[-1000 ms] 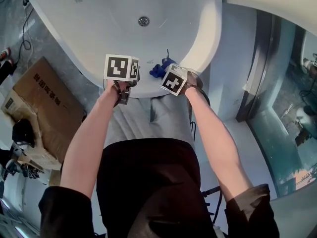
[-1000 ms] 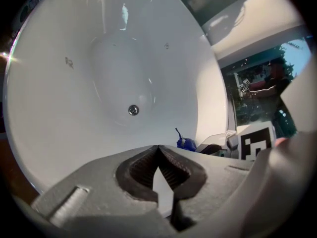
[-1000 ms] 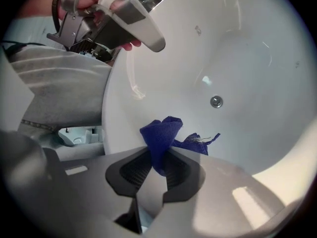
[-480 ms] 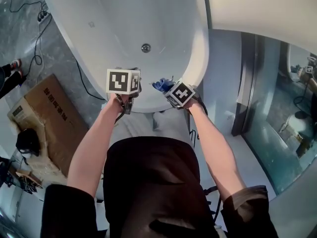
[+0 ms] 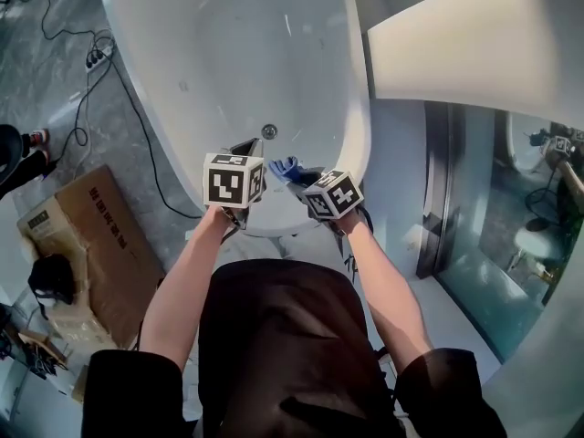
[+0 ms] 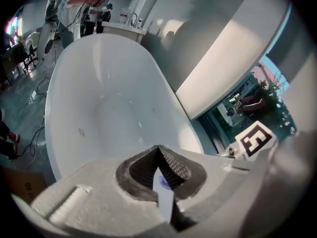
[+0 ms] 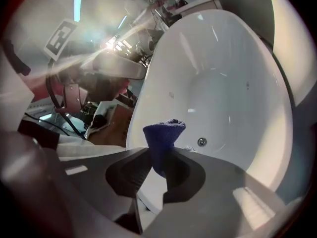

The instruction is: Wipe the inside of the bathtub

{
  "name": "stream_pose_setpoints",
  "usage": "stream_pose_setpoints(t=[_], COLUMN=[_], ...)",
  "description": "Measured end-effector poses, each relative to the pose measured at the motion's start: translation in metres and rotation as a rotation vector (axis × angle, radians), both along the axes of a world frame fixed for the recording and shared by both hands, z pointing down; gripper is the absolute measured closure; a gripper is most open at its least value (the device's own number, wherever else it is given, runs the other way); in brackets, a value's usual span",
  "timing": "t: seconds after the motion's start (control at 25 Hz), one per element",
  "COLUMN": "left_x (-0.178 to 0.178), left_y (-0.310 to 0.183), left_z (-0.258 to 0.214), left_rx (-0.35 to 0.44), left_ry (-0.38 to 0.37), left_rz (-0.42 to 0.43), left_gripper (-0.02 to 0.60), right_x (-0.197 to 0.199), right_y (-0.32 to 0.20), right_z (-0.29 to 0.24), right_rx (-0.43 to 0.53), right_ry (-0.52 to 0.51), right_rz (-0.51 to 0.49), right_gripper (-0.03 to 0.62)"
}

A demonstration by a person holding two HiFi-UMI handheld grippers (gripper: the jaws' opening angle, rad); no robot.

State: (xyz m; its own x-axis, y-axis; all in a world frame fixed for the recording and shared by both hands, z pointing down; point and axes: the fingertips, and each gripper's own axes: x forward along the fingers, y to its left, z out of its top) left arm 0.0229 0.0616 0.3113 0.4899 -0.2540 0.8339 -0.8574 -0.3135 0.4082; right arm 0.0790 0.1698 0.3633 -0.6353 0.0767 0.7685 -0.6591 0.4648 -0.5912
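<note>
- Bathtub (image 5: 228, 53) fills far more of the head view than it did a second ago. Then both grippers sat at its near rim with the drain (image 5: 269, 131) well beyond them. Now the drain lies just past the jaw tips.
- Blue cloth (image 5: 284, 166) has travelled with that reach. It was bunched by the near rim and now sits over the inside of the tub, close to the drain and between the two grippers.
- Right gripper (image 5: 299, 177) has its jaws clamped on the cloth. In the right gripper view a folded tuft stands up out of the pinch, with the white basin and the drain behind it.
- Left gripper (image 5: 245, 146) has its jaws pressed together at the tips with nothing between them. It hangs beside the right one over the basin and, by the look of it, has no part in holding the cloth.
- No view settles whether the cloth touches the enamel yet.
- As I judge it, the approach is over and the wiping is about to begin or has barely begun. The near floor around the drain seems the likely starting patch, and the long far end and the side walls are yet to be covered.
</note>
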Motion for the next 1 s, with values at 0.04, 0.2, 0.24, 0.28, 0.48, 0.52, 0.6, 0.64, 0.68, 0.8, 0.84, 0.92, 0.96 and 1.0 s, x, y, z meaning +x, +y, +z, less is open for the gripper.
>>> stream_pose_setpoints(t=[0.04,0.2,0.24,0.28,0.48,0.52,0.6,0.64,0.68,0.8,0.84,0.92,0.96,1.0], left_x=[-0.001,-0.011,-0.014,-0.017,-0.027,-0.027,-0.027,-0.026,-0.024,-0.017,-0.015,-0.013,-0.012,-0.01], left_y=[-0.008,-0.036,-0.043,-0.051,-0.088,-0.087,-0.086,-0.087,-0.09,-0.11,-0.117,-0.129,-0.132,-0.135], left_z=[-0.006,-0.031,-0.038,-0.045,-0.083,-0.091,-0.11,-0.121,-0.132,-0.162,-0.171,-0.189,-0.197,-0.204], left_rx=[0.022,0.105,0.122,0.141,0.295,0.311,0.335,0.35,0.37,0.464,0.505,0.578,0.598,0.612], left_ry=[-0.002,-0.007,-0.006,-0.006,-0.083,-0.087,-0.07,-0.057,-0.045,-0.036,-0.041,-0.048,-0.046,-0.042], left_rz=[-0.001,-0.031,-0.044,-0.056,-0.011,-0.001,-0.003,-0.01,-0.018,-0.011,0.001,0.019,0.02,0.017], left_gripper=[0.577,0.577,0.577,0.577,0.577,0.577,0.577,0.577,0.577,0.577,0.577,0.577,0.577,0.577], right_x=[-0.004,-0.017,-0.019,-0.02,-0.022,-0.023,-0.026,-0.027,-0.027,-0.027,-0.027,-0.029,-0.029,-0.027], right_y=[-0.01,-0.047,-0.057,-0.068,-0.125,-0.127,-0.13,-0.134,-0.14,-0.166,-0.174,-0.188,-0.194,-0.199], right_z=[-0.009,-0.041,-0.048,-0.056,-0.095,-0.103,-0.121,-0.131,-0.141,-0.167,-0.174,-0.188,-0.195,-0.204], right_rx=[0.026,0.101,0.12,0.141,0.247,0.256,0.281,0.3,0.321,0.398,0.423,0.469,0.489,0.51], right_ry=[-0.01,-0.063,-0.073,-0.079,-0.092,-0.097,-0.104,-0.107,-0.111,-0.116,-0.114,-0.11,-0.107,-0.105], right_rz=[0.012,0.076,0.09,0.101,0.152,0.167,0.184,0.188,0.19,0.194,0.197,0.203,0.207,0.213], right_gripper=[0.53,0.53,0.53,0.53,0.53,0.53,0.53,0.53,0.53,0.53,0.53,0.53,0.53,0.528])
